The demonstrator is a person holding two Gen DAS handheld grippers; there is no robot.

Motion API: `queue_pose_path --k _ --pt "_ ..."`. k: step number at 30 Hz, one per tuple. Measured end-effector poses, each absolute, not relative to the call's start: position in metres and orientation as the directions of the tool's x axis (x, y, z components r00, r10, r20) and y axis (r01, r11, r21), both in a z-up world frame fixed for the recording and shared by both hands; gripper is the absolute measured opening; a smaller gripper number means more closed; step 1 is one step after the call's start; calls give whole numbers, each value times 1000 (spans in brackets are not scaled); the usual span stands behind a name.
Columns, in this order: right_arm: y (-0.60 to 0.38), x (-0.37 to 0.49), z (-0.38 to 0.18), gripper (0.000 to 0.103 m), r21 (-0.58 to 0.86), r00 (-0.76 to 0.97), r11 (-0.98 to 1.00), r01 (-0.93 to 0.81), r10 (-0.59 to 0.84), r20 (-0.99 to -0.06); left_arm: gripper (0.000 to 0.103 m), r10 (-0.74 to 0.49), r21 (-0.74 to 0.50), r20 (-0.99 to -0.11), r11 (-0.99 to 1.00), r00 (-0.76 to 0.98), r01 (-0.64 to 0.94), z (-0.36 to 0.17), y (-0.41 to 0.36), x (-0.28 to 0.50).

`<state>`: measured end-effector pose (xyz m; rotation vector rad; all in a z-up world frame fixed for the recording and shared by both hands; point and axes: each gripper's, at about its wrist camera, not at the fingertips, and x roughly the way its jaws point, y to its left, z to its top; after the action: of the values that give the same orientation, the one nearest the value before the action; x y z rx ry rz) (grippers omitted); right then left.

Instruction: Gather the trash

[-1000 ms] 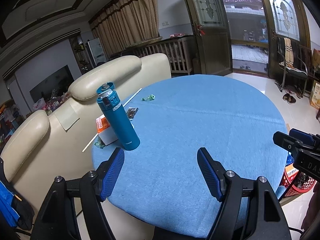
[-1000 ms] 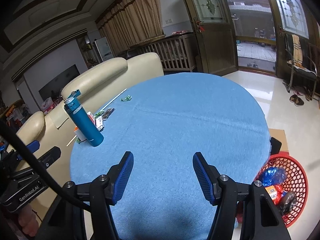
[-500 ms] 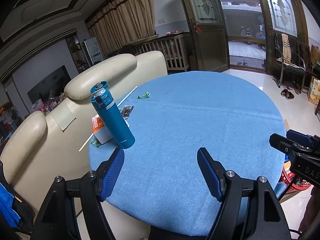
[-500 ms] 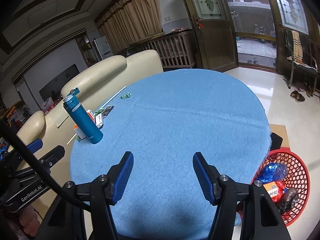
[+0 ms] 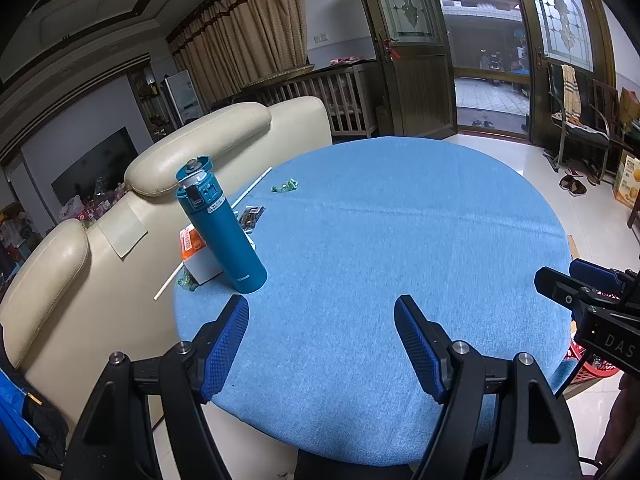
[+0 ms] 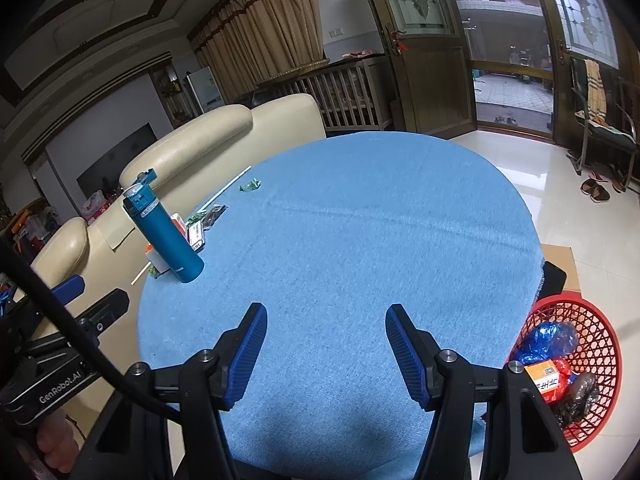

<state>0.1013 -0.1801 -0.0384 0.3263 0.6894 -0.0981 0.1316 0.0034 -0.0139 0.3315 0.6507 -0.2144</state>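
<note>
Both grippers hover over the near edge of a round table with a blue cloth (image 5: pixel 400 240). My left gripper (image 5: pixel 322 308) is open with nothing between its blue pads. My right gripper (image 6: pixel 326 314) is open and empty too. Trash lies at the table's left edge: a green crumpled wrapper (image 5: pixel 285 186), a dark wrapper (image 5: pixel 250 216), an orange and white carton (image 5: pixel 192 246) and a long white straw (image 5: pixel 252 186). A teal flask (image 5: pixel 222 228) stands upright in front of the carton. On the floor at the right, a red mesh basket (image 6: pixel 592 340) holds several pieces of trash.
A cream sofa (image 5: pixel 120 216) presses against the table's left side. Glass doors (image 5: pixel 480 60) stand open at the back, a chair (image 5: pixel 576 132) and slippers (image 5: pixel 572 184) to their right. A flat cardboard sheet (image 6: pixel 556 256) lies on the tiled floor near the basket.
Both views have tipped slightly, so the table and flask sit a little lower and nearer in frame. Neither pair of jaws has moved, and nothing on the table has shifted.
</note>
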Motion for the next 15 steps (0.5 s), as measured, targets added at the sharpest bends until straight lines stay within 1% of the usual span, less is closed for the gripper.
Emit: queue_pose_path --k 15 --pt "-174 104 -41 66 240 759 950 199 5 -651 76 -104 209 -636 931 764 301 -18 10 134"
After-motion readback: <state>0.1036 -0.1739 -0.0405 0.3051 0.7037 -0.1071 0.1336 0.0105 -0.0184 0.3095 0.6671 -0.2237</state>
